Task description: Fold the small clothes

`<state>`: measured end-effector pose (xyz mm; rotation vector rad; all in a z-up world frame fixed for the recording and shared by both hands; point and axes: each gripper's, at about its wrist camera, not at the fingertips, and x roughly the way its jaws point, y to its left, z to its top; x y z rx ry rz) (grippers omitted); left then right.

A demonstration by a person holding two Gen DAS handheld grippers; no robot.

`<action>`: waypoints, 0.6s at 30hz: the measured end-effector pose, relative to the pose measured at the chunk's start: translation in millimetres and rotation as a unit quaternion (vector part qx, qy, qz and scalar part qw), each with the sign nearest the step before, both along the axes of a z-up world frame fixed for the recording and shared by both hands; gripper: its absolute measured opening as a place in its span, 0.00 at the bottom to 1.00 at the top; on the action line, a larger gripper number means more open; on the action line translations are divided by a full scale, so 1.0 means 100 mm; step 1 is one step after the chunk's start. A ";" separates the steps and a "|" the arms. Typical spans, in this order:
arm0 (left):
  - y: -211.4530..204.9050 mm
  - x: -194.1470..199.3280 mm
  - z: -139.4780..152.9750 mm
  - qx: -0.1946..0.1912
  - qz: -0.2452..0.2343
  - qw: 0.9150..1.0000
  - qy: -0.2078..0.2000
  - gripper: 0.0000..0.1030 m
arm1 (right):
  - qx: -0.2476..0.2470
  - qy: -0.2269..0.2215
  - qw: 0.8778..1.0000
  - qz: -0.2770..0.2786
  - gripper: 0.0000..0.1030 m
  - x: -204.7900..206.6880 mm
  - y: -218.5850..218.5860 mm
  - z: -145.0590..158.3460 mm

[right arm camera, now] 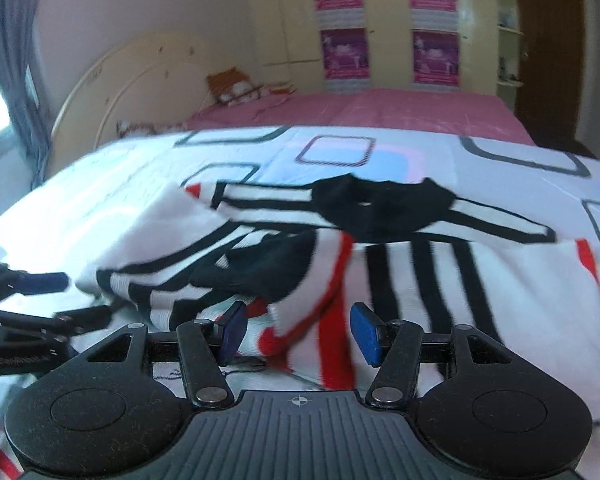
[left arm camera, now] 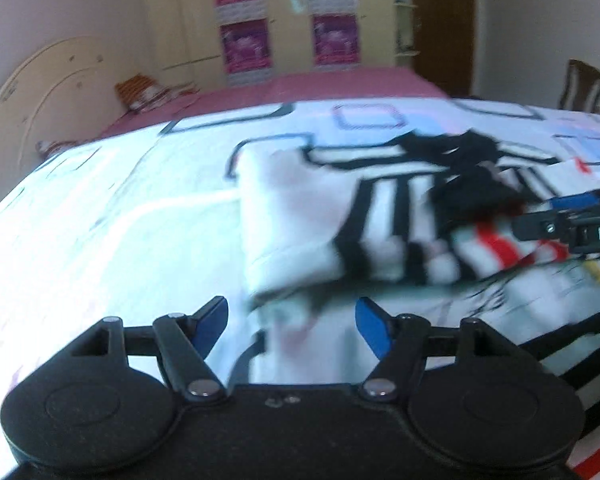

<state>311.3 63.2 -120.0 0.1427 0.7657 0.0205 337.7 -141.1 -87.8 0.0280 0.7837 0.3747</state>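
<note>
My left gripper (left arm camera: 292,326) hangs over the bed (left arm camera: 100,240) with its blue pads (left arm camera: 374,330) spread well apart. Nothing sits between them; only the patterned bedsheet (left arm camera: 120,208) shows in the gap, and the folded edge of the shirt (left arm camera: 300,220) lies just beyond the fingertips.

The shirt is white with black stripes, a black collar (right arm camera: 380,208) and red bands. It lies across the middle of the bed, its left side folded over onto the body, so a bunched flap rests on top.

My right gripper (right arm camera: 296,332) is low over the near part of the shirt, jaws about half open. A red and white fold of the cloth rises into the gap between the pads (right arm camera: 366,334), and the left pad looks to be against it, but the blur keeps me from telling whether the pads press on it.

Each gripper shows at the edge of the other's view, the two on opposite sides of the folded flap. Beyond the patterned sheet lies a pink cover (right arm camera: 380,112), then a cupboard with purple posters (right arm camera: 344,54).
</note>
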 end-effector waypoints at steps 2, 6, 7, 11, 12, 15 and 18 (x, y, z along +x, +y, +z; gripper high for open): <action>0.02 0.08 -0.07 0.008 0.010 1.000 0.000 0.63 | -0.026 -0.002 1.000 -0.008 0.55 0.07 0.08 -0.08; 0.03 0.25 -0.12 0.005 0.019 1.000 -0.013 0.49 | -0.014 -0.010 0.999 -0.029 0.41 0.20 0.05 -0.09; 0.02 0.29 -0.13 0.004 0.019 1.000 -0.017 0.46 | -0.007 -0.010 0.999 -0.033 0.17 0.23 0.03 -0.06; -0.02 0.35 -0.14 0.020 0.005 1.000 -0.019 0.27 | 0.029 -0.019 0.996 -0.079 0.06 0.26 -0.26 0.09; -0.02 0.34 -0.16 0.024 0.002 1.000 -0.020 0.24 | 0.034 -0.021 0.995 -0.090 0.06 0.25 -0.33 0.13; -0.04 0.32 -0.18 0.033 -0.009 0.999 -0.019 0.21 | 0.029 -0.020 0.992 -0.122 0.05 0.23 -0.59 0.13; -0.05 0.30 -0.20 0.037 -0.014 0.999 -0.017 0.20 | 0.033 0.014 0.989 -0.143 0.05 0.20 -0.78 -0.03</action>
